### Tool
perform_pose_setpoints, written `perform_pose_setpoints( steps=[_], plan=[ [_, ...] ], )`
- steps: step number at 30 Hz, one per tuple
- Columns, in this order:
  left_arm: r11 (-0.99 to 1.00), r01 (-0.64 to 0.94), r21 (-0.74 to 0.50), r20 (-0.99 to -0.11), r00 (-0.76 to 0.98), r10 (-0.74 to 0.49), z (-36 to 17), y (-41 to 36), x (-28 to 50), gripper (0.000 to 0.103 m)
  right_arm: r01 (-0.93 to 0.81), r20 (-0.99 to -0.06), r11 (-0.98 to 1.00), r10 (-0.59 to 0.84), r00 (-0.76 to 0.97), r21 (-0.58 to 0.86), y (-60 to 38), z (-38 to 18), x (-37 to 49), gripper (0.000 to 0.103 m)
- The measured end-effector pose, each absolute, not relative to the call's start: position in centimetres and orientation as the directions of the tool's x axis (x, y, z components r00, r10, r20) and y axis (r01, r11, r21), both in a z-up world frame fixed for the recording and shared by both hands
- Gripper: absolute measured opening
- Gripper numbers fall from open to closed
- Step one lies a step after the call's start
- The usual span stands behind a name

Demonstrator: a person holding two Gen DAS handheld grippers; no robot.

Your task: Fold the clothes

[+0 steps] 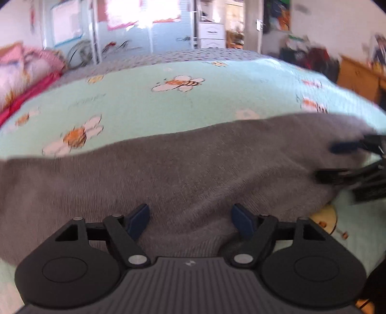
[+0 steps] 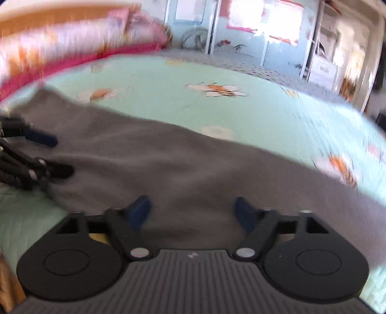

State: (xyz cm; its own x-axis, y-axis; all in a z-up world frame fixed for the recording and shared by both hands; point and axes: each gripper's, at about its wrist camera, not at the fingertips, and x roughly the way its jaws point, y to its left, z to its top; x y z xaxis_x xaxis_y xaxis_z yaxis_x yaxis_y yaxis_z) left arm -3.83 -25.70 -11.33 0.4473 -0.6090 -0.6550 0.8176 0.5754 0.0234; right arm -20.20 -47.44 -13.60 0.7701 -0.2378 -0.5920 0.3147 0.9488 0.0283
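A grey knit garment (image 1: 168,176) lies spread flat across the mint bee-print bedspread (image 1: 144,108). My left gripper (image 1: 190,215) is open, its blue-padded fingers wide apart just above the garment's near edge. My right gripper (image 2: 193,210) is also open over the same garment (image 2: 183,169), nothing between its fingers. Each gripper shows in the other's view: the right one at the garment's right end (image 1: 337,160), the left one at its left end (image 2: 48,154). Both views are blurred.
Pink and white bedding (image 1: 21,70) is piled at the bed's left side, over a red sheet (image 2: 72,65). A wooden cabinet (image 1: 359,74) stands to the right. White drawers (image 1: 212,33) and a bright window (image 1: 144,14) are beyond the bed.
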Motion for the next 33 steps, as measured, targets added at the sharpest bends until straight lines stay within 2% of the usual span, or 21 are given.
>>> perform_pose_setpoints(
  steps=[2,4,6,8,10,14,15,19,21,24,28,30,33],
  plan=[
    [0.576,0.817,0.004,-0.65,0.44,-0.62,-10.9,-25.8,-3.7,0.078,0.48,-0.584,0.865,-0.316,0.747,0.146,-51.9,-13.1,-24.4,0.083],
    [0.548,0.836,-0.003,-0.632,0.423,-0.649,-10.1,-26.7,-4.2,0.078,0.647,-0.573,0.745,-0.464,0.675,0.16,-54.9,-12.3,-28.1,0.083],
    [0.511,0.86,-0.01,-0.609,0.4,-0.685,-9.7,-27.9,-5.4,0.078,0.714,-0.524,0.666,-0.537,0.661,0.217,-56.7,-11.3,-30.7,0.083],
    [0.472,0.881,-0.003,-0.615,0.371,-0.696,-10.0,-29.2,-6.6,0.079,0.69,-0.464,0.656,-0.53,0.71,0.306,-57.1,-10.7,-31.4,0.083],
    [0.454,0.891,0.012,-0.656,0.35,-0.669,-11.1,-30.9,-6.9,0.079,0.647,-0.459,0.716,-0.498,0.736,0.261,-56.7,-10.7,-29.6,0.084],
    [0.47,0.883,0.011,-0.668,0.356,-0.653,-11.9,-31.3,-6.9,0.082,0.642,-0.583,0.767,-0.518,0.626,0.009,-59.1,-13.7,-27.1,0.083],
    [0.474,0.881,0.009,-0.669,0.357,-0.652,-11.6,-31.2,-6.9,0.082,0.662,-0.597,0.749,-0.537,0.597,-0.012,-60.2,-14.2,-27.7,0.083],
    [0.469,0.883,-0.024,-0.637,0.349,-0.688,-10.3,-31.5,-7.5,0.082,0.84,-0.549,0.507,-0.655,0.52,0.191,-63.2,-13.3,-34.8,0.085],
    [0.452,0.892,-0.018,-0.638,0.338,-0.692,-10.5,-32.7,-8.3,0.082,0.809,-0.498,0.503,-0.639,0.586,0.305,-62.4,-12.8,-36.7,0.085],
    [0.443,0.895,-0.047,-0.657,0.306,-0.689,-10.6,-34.0,-9.2,0.082,0.693,-0.448,0.512,-0.53,0.72,0.508,-60.3,-13.2,-37.7,0.084],
    [0.416,0.907,-0.066,-0.652,0.277,-0.706,-10.0,-34.0,-10.4,0.082,0.566,-0.376,0.324,-0.492,0.785,0.758,-60.3,-15.9,-39.9,0.084],
    [0.419,0.906,-0.063,-0.65,0.281,-0.706,-9.6,-33.9,-10.5,0.082,0.547,-0.373,0.277,-0.491,0.787,0.79,-60.6,-16.5,-40.1,0.084],
    [0.453,0.882,-0.131,-0.653,0.267,-0.708,-9.2,-33.7,-9.7,0.082,0.589,-0.435,0.249,-0.472,0.767,0.769,-61.2,-16.2,-39.0,0.084]
  ],
)
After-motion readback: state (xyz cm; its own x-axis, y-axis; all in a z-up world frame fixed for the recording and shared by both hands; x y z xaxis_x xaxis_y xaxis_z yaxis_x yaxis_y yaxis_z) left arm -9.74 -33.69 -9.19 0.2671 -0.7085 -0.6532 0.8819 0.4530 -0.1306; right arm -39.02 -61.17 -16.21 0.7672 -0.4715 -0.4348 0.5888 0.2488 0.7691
